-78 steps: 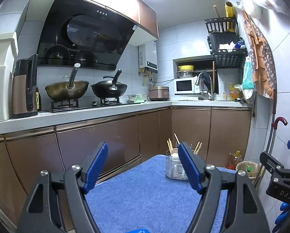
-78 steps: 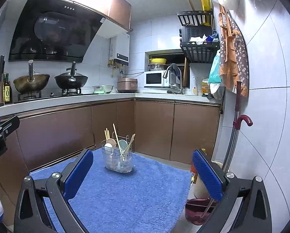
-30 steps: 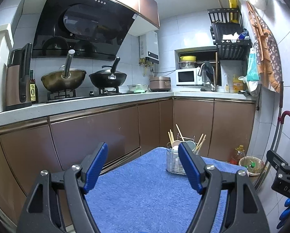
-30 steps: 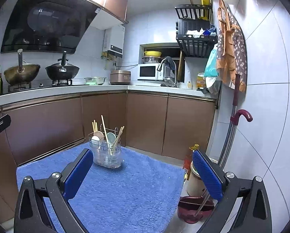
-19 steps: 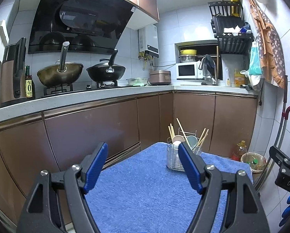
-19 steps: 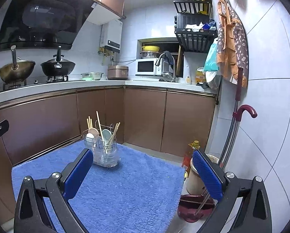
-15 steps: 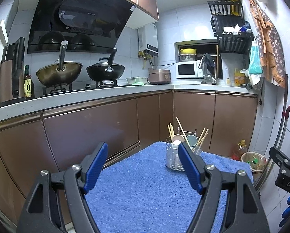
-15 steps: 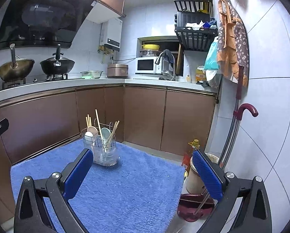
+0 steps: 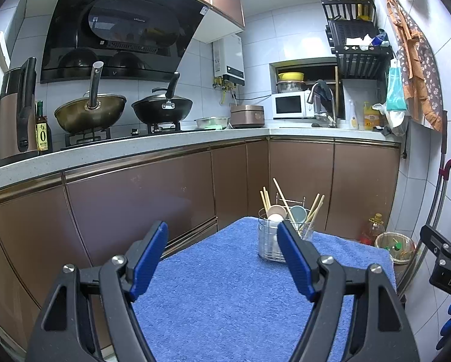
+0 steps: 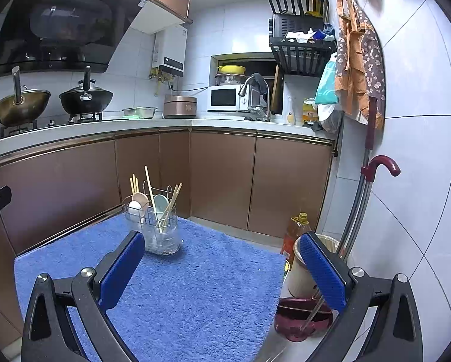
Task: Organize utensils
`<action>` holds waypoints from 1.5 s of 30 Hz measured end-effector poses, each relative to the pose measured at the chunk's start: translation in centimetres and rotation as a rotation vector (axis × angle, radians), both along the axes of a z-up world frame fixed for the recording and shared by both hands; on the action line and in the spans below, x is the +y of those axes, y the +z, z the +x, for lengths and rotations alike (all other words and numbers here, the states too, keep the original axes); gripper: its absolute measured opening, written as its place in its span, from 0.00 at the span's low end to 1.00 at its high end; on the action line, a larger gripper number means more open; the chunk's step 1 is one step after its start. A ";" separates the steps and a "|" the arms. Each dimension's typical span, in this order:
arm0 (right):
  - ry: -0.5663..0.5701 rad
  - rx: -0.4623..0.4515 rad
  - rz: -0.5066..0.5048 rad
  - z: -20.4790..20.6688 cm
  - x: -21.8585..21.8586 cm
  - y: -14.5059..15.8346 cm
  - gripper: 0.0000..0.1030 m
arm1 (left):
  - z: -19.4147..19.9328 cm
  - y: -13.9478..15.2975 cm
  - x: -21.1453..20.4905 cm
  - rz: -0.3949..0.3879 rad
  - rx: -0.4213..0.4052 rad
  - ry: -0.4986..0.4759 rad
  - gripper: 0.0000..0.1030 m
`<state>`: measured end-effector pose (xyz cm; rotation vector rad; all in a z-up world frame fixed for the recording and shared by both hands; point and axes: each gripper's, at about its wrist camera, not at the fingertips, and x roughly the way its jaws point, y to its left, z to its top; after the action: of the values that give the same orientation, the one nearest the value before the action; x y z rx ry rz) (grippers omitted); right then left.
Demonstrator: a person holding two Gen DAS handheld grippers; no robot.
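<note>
A clear wire-framed utensil holder [image 9: 273,241] stands at the far end of a blue towel-covered table [image 9: 225,295]; it also shows in the right wrist view [image 10: 160,230]. It holds wooden chopsticks [image 10: 151,193] and pale spoons [image 10: 139,200], upright. My left gripper [image 9: 222,236] is open and empty above the towel, short of the holder. My right gripper [image 10: 220,249] is open and empty over the towel's right part [image 10: 195,295], also short of the holder.
Brown cabinets [image 9: 134,199] and a counter with woks [image 9: 89,114] run behind and left of the table. A bin [image 10: 300,265], an oil bottle [image 10: 293,232], a red basin [image 10: 300,316] and an umbrella [image 10: 373,181] stand right of the table by the tiled wall.
Both grippers have stayed open and empty. Both views have drifted slightly; the holder sits a little further left in the right wrist view and the counter looks a little lower.
</note>
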<state>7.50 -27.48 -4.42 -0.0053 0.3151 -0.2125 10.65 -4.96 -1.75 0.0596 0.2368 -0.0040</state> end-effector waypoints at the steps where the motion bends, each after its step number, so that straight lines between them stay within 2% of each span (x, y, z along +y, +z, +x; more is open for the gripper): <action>1: -0.001 0.000 0.000 0.0 0.0 0.0 1.00 | 0.0 0.0 0.0 0.000 -0.001 -0.001 0.71; 45: -0.003 -0.002 -0.001 -0.2 0.0 0.0 1.00 | -0.9 0.2 -0.3 0.003 -0.021 -0.001 0.71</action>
<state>7.27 -27.46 -4.41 -0.0057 0.3125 -0.2155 9.76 -5.23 -1.56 0.0624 0.2153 -0.0039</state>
